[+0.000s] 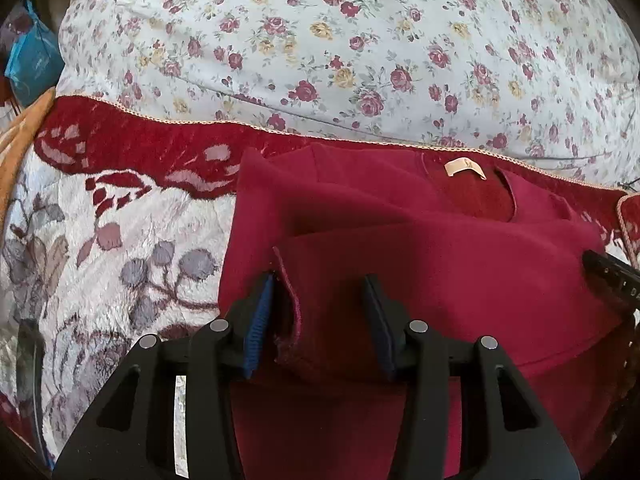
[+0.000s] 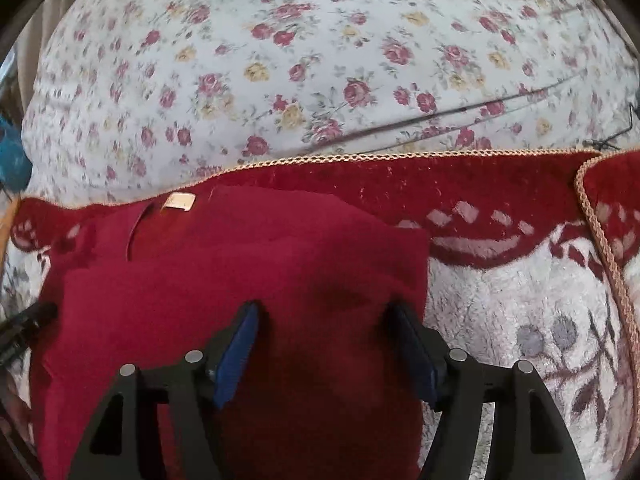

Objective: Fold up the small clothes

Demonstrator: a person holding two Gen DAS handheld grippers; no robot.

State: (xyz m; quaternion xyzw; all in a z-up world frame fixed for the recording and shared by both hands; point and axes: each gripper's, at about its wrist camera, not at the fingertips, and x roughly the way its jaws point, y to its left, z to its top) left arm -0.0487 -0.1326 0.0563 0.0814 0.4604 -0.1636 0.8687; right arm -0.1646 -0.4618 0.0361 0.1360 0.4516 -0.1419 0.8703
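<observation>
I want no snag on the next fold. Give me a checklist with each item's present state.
1. Left tongs open, off the cloth: ok; a hem edge stands between the pads, unpressed.
2. Right tongs open: ok.
3. Red garment folded flat on the blanket: ok.
4. Neck label uncovered: ok.
5. Lower hem aligned: cannot tell, hidden by the tongs.

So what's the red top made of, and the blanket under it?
The red top looks like soft fleece or brushed knit: matte, slightly fuzzy, folding in thick soft creases. The blanket looks like plush, shaggy pile, probably synthetic: its fibres stand up and shine a little. Its edge has braided tan cord trim.
</observation>
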